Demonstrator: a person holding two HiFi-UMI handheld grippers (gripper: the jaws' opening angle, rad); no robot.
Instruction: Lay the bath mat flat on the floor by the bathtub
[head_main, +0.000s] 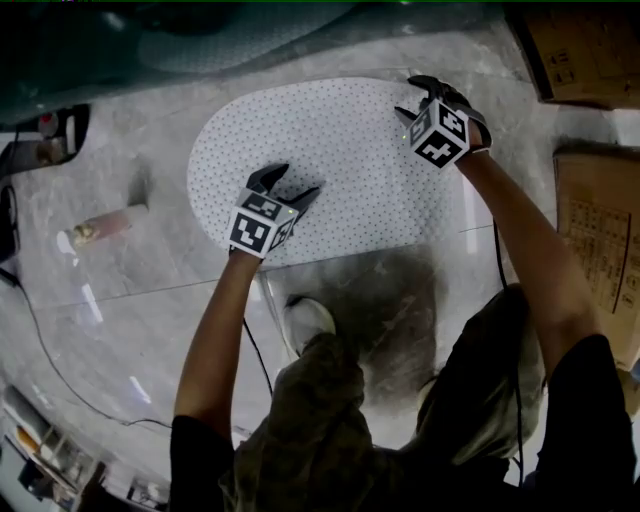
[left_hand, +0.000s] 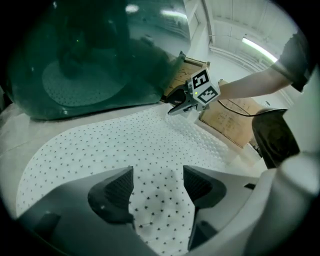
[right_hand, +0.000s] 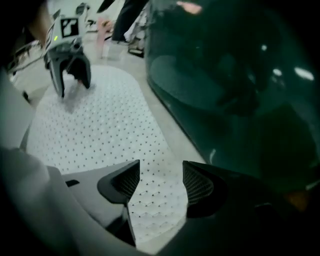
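Note:
A white oval bath mat (head_main: 340, 160) with small dark dots lies spread on the grey marble floor, right beside the dark green bathtub (head_main: 200, 40). My left gripper (head_main: 293, 181) hovers over the mat's near edge, jaws open, with only mat (left_hand: 125, 145) showing between the pads. My right gripper (head_main: 412, 97) is at the mat's far right corner close to the tub (right_hand: 240, 90), also open, the mat's edge (right_hand: 100, 125) below it. Each gripper shows in the other's view: the right gripper (left_hand: 180, 107) and the left gripper (right_hand: 72, 80).
Cardboard boxes (head_main: 600, 230) stand along the right side, another (head_main: 580, 50) at the top right. A small bottle (head_main: 100, 228) lies on the floor to the left of the mat. A thin cable (head_main: 60, 370) runs across the floor. The person's shoe (head_main: 310, 320) is just below the mat.

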